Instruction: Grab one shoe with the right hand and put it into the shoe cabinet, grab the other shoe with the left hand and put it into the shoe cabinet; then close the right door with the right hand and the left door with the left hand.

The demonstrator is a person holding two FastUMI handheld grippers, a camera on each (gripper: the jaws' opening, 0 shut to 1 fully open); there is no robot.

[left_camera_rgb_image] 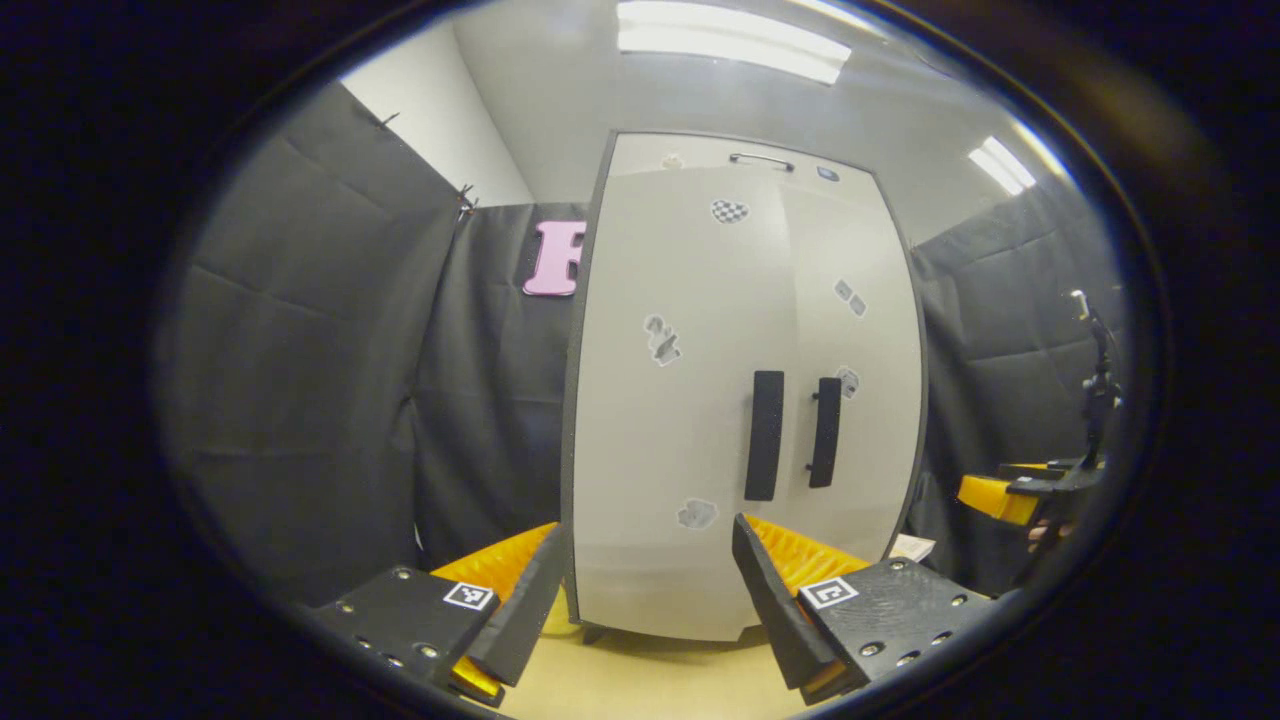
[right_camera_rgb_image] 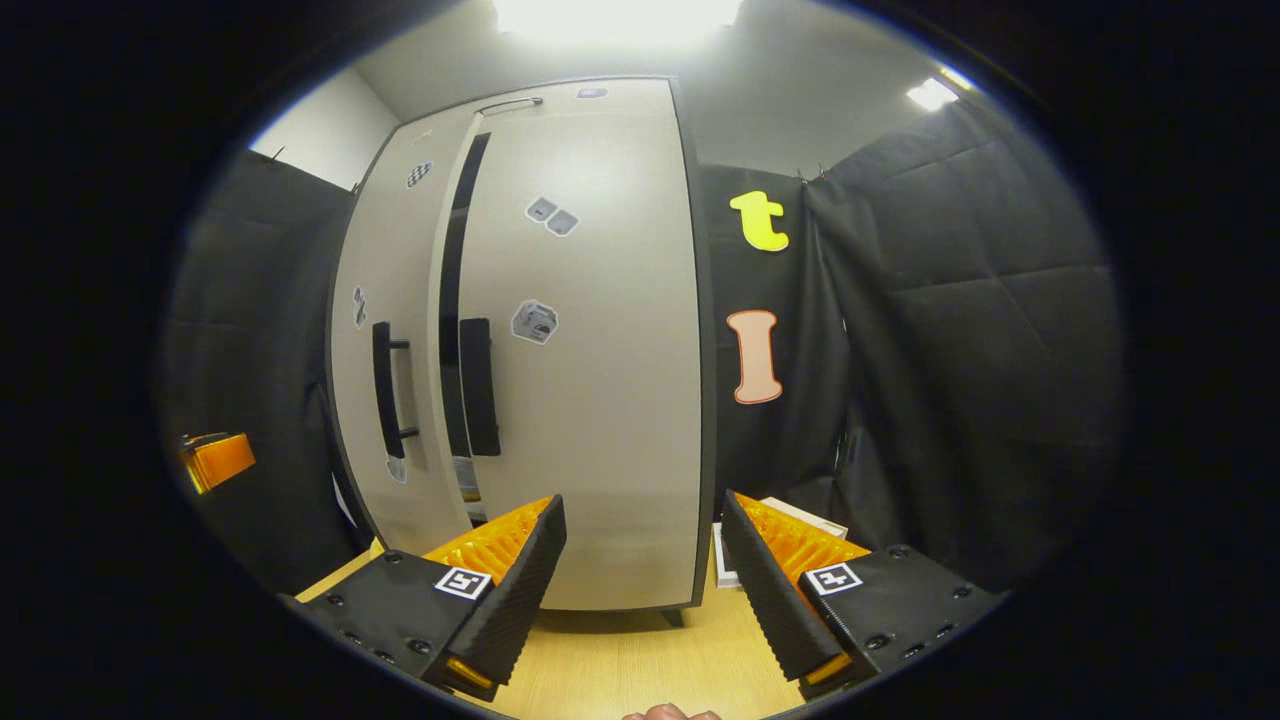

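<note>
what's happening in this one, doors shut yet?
Nearly. A person holds two grippers in front of the shoe cabinet. Both the left gripper and the right gripper are open and hold nothing. The right door looks closed; the left door stands slightly ajar, with a dark gap between the two in the right gripper view. No shoes are in sight outside the cabinet.

Ceiling light panels (left_camera_rgb_image: 730, 40) lit the booth evenly and blew out to white glare in the right gripper view. The shoe cabinet (right_camera_rgb_image: 590, 340) doors carried a soft sheen. Fisheye distortion bowed the cabinet's edges, and the rims looked dim and blurred.
</note>
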